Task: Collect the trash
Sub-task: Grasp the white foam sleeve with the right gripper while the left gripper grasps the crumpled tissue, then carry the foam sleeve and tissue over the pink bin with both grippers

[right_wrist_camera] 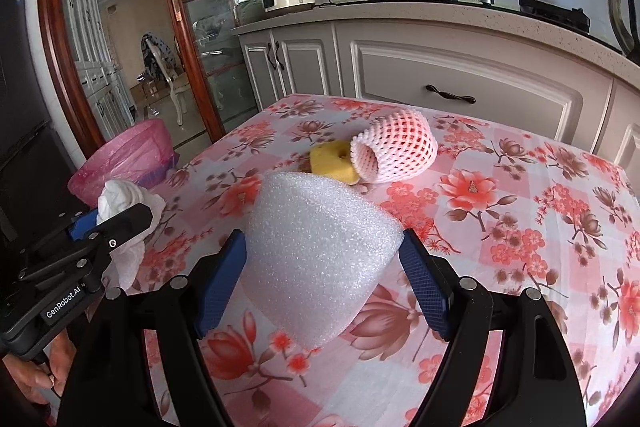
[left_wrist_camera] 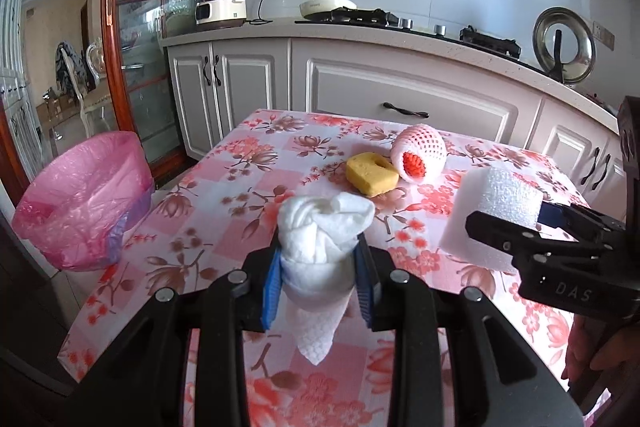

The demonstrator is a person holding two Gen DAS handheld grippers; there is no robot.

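My left gripper is shut on a crumpled white paper towel, held above the floral table; a loose tail hangs below the blue pads. My right gripper is shut on a white foam sheet, bent into a curve between its pads. In the left wrist view the right gripper and the foam sheet show at the right. In the right wrist view the left gripper with the paper towel shows at the left. A pink-lined trash bin stands off the table's left edge.
A yellow sponge and a pink-white foam fruit net lie together near the table's far side. Grey cabinets and a counter with a stove run behind. A glass sliding door stands beyond the trash bin. A hand holds the left gripper's handle.
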